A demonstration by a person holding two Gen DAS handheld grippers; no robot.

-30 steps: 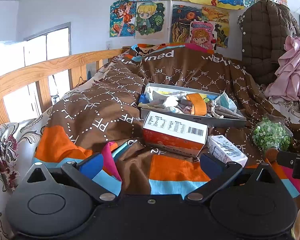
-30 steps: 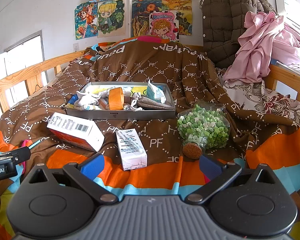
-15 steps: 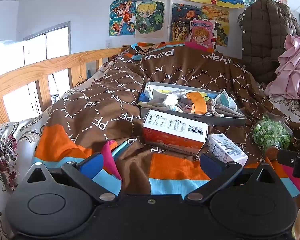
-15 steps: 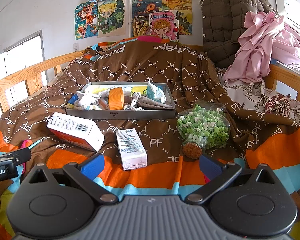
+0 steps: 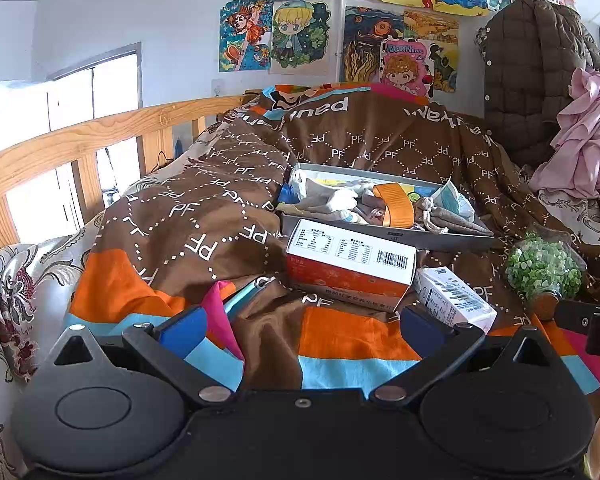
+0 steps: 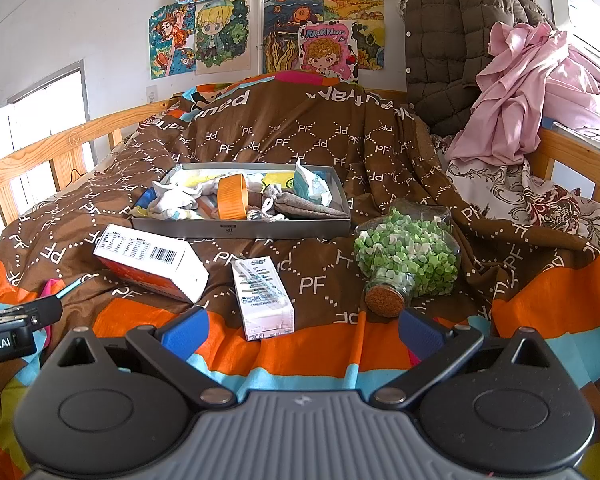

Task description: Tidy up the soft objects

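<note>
Lying jumbled in a grey tray (image 6: 240, 230), crumpled socks (image 6: 172, 200) (white, grey), both grippers' jaws spread, empty.

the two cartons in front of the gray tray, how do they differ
The orange-and-white box is larger and lies crosswise, left of the narrow white carton, which points lengthwise toward the right gripper. The box has orange sides; the carton is nearly all white. Both lie flat on the blanket, untouched.

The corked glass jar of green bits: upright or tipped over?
Tipped over. The jar lies on its side on the blanket, its cork facing the camera.
</note>
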